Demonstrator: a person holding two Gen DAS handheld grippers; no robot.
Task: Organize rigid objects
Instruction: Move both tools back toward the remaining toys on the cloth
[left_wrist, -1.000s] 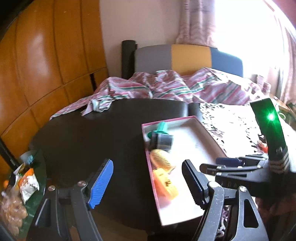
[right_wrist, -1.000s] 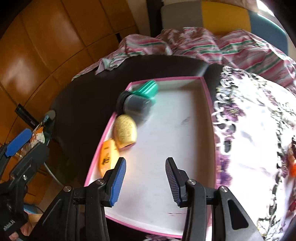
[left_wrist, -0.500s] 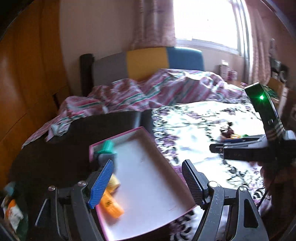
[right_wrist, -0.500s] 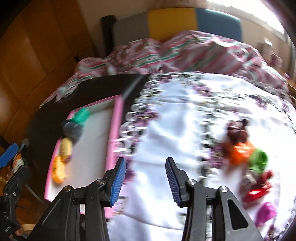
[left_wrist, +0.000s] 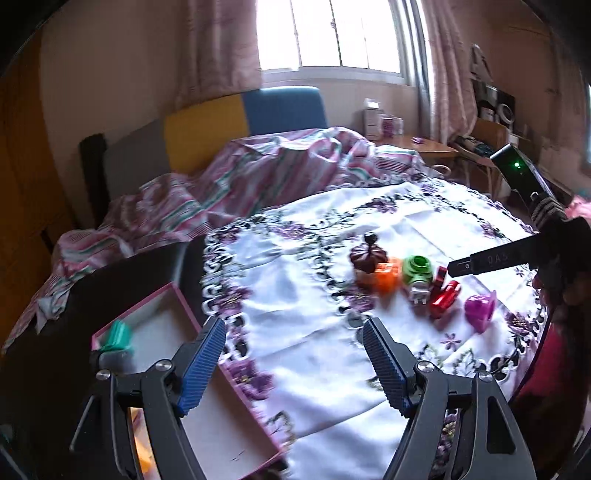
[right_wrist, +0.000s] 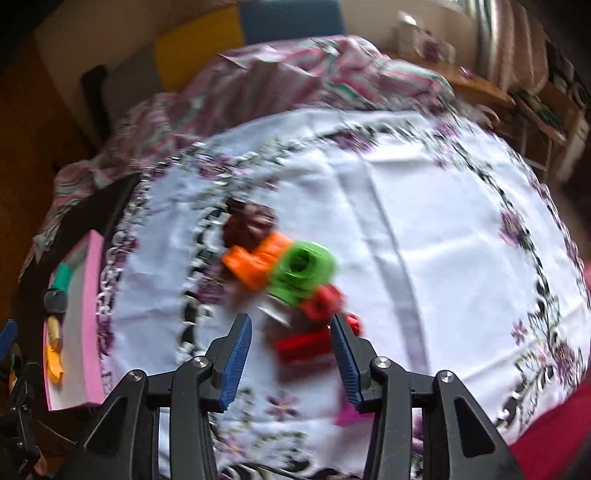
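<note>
Landmark: the white flowered tablecloth (left_wrist: 317, 295) spread over a round table.
Toy cluster: a row of small rigid things lies on the tablecloth's far right part in the left wrist view: a brown piece (left_wrist: 367, 258), an orange piece (left_wrist: 388, 275), a green piece (left_wrist: 417, 269), a red piece (left_wrist: 445, 295) and a magenta piece (left_wrist: 480, 308).
Pink box (left_wrist: 218, 432): at the tablecloth's left edge, holding a teal-capped item (left_wrist: 116, 338) at its far end; the right wrist view also shows a yellow and an orange item inside.
Left gripper (left_wrist: 293, 365): jaws stand wide apart with nothing between them, over the tablecloth's near left part beside the box; the toy cluster lies ahead and to its right, well apart.
Right gripper (right_wrist: 291, 363): jaws partly apart, gripping nothing; above the tablecloth, with the red piece (right_wrist: 306, 341) seen just ahead between the blue pads (right_wrist: 236, 360). The blur hides whether they touch it.
Green piece (right_wrist: 303, 271): just beyond the red one, further ahead of the right gripper.
</note>
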